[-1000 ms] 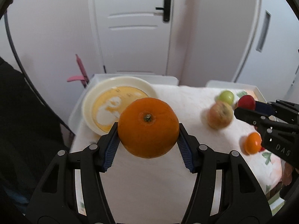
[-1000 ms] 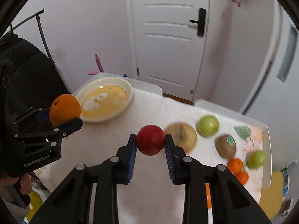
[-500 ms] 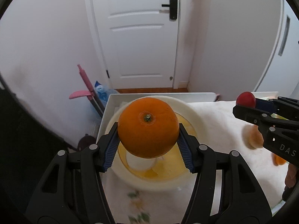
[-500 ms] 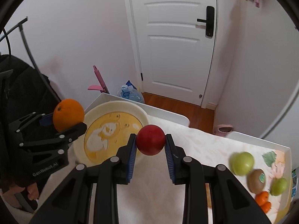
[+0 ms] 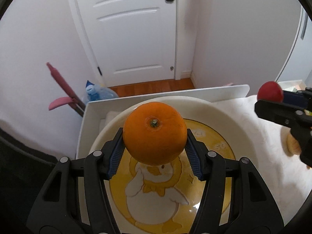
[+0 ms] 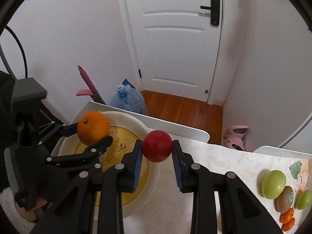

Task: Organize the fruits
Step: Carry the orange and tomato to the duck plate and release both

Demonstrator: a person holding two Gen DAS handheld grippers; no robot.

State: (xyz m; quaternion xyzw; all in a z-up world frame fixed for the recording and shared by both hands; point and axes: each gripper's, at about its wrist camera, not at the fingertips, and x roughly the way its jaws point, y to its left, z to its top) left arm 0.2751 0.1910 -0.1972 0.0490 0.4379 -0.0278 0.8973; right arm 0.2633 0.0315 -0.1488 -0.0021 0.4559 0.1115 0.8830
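My left gripper (image 5: 155, 152) is shut on a large orange (image 5: 155, 131) and holds it above a cream plate (image 5: 214, 115) with a yellow duck picture. It also shows in the right wrist view, with the orange (image 6: 93, 128) over the plate (image 6: 134, 120). My right gripper (image 6: 157, 157) is shut on a red apple (image 6: 157, 145), just above the plate's right rim. The apple also shows at the right in the left wrist view (image 5: 270, 93).
On the table's right end lie two green apples (image 6: 273, 184), a kiwi (image 6: 284, 198) and small tangerines (image 6: 287, 216). A brownish fruit (image 5: 292, 144) lies behind the right gripper. Past the table's far edge (image 6: 175, 125) are a water jug (image 6: 129, 99), pink tool and door.
Both grippers have moved left along the table with their fruit. The orange now hangs over the plate's middle and the apple has come to the plate's right rim.
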